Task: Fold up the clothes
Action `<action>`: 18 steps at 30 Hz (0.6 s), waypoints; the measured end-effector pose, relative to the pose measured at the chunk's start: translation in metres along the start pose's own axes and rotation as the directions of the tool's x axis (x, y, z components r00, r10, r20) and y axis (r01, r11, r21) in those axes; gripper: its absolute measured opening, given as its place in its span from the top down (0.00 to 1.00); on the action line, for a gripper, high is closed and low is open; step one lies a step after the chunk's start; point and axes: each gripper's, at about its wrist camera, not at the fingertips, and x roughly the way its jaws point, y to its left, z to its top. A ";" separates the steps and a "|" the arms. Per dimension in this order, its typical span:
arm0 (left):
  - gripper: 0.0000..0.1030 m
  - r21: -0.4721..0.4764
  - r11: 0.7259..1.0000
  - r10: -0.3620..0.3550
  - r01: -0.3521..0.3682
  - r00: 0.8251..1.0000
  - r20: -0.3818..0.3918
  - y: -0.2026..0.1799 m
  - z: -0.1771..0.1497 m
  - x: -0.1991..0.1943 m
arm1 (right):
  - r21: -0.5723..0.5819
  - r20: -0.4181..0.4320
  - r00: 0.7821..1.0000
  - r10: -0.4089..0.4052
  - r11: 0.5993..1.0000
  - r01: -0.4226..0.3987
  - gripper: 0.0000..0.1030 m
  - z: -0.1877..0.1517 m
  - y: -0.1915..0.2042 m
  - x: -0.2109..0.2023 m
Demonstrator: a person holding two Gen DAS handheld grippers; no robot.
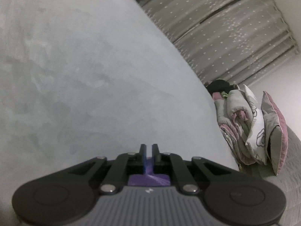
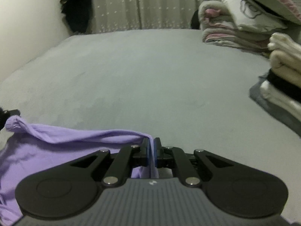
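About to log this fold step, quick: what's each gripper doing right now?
Left gripper: shut on the purple garment.
Right gripper: shut on the purple garment.

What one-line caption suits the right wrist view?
Right gripper pinches a purple garment above the grey bed.

folded stack [image 2: 282,71] right on bed [image 2: 141,66], bedding [image 2: 235,18] behind.
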 end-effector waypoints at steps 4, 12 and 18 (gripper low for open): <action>0.65 0.020 1.000 0.013 -0.013 1.000 -0.007 -0.004 0.001 -0.004 | 0.018 -0.027 0.999 0.029 0.999 -0.028 0.79 -0.002 -0.008 0.002; 0.50 0.120 0.992 0.048 -0.042 0.998 -0.040 -0.019 0.000 -0.022 | 0.018 -0.006 0.999 0.052 0.999 -0.052 0.48 0.000 -0.004 -0.023; 0.49 0.216 0.967 0.159 -0.134 0.982 -0.100 -0.014 -0.002 -0.045 | -0.017 -0.049 0.998 0.046 0.999 -0.047 0.48 -0.008 0.002 -0.040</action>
